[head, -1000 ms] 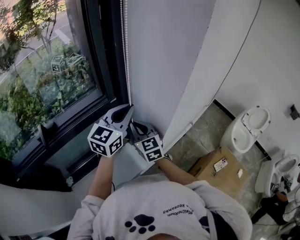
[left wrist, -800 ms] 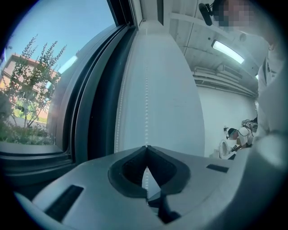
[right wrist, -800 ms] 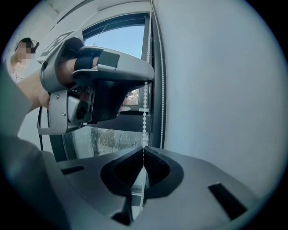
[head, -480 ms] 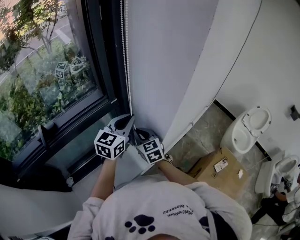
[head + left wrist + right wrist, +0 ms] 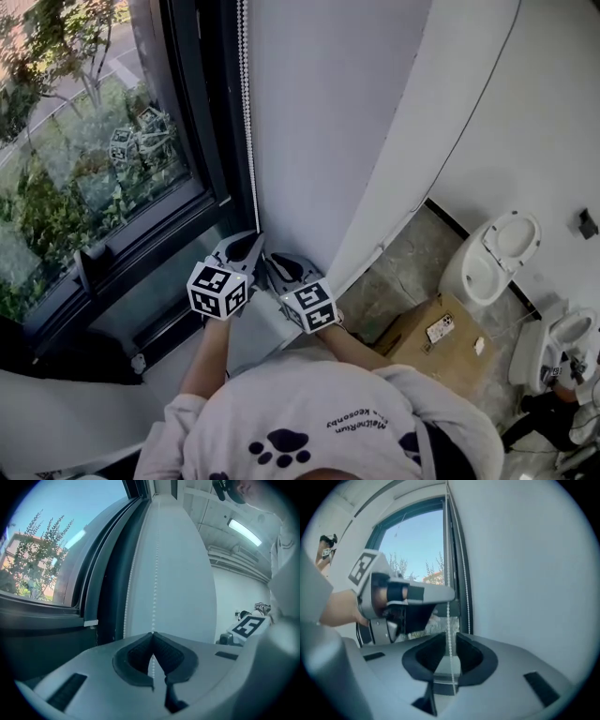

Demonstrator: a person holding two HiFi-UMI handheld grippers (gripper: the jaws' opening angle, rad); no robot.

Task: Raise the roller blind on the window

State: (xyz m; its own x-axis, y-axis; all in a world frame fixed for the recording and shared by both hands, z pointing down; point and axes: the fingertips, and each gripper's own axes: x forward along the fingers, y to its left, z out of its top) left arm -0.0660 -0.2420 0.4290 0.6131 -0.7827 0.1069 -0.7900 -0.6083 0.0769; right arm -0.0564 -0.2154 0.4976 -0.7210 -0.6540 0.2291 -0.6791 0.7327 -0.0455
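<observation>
A white bead chain [image 5: 247, 112] hangs down the dark window frame [image 5: 211, 112], between the glass and the white wall. My left gripper [image 5: 248, 242] is low on it and shut on the chain, which runs straight up from its closed tips [image 5: 152, 634] as a taut strand [image 5: 155, 573]. A second strand [image 5: 131, 588] hangs just to the left. My right gripper [image 5: 279, 267] sits right below and beside the left one. Its jaws are opening: the chain [image 5: 449, 616] passes between the pads [image 5: 464, 656] with gaps on both sides. The blind itself is out of view.
The window glass [image 5: 84, 159] shows trees outside, above a dark sill [image 5: 141, 272]. The white wall [image 5: 328, 122] stands right of the chain. Far below on the right are a toilet [image 5: 492, 258], a cardboard box [image 5: 441, 337] and a second white fixture [image 5: 562, 337].
My left gripper has come down a little along the chain, then held still. My right gripper's cube has shifted slightly to the right and down.
</observation>
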